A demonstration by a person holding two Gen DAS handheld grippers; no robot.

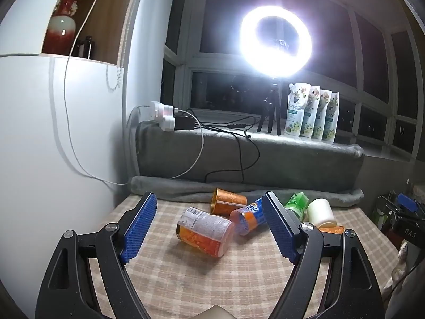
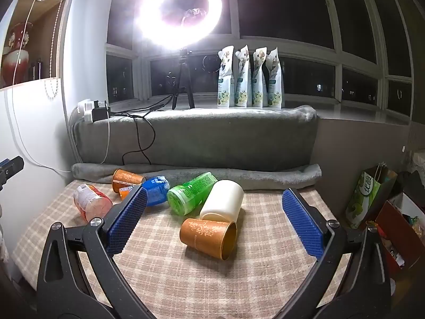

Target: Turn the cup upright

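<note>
On the beige checked tablecloth [image 2: 172, 279], 6 cups are seen lying on their sides. A brown paper cup with gold scrollwork [image 2: 208, 237] is framed between the spread, empty fingers of the right gripper [image 2: 213, 222], touching a cream plastic cup [image 2: 223, 204]. The left gripper [image 1: 212, 226] is likewise held wide apart, with a clear orange-printed cup [image 1: 203, 231] lying ahead of it.

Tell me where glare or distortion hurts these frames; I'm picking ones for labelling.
Left wrist view: the ring light blows out to white and the window frames bow from the fisheye; the cups stay readable. Right wrist view: the ring light flares across the upper left, while the brown paper cup is sharp.
</note>
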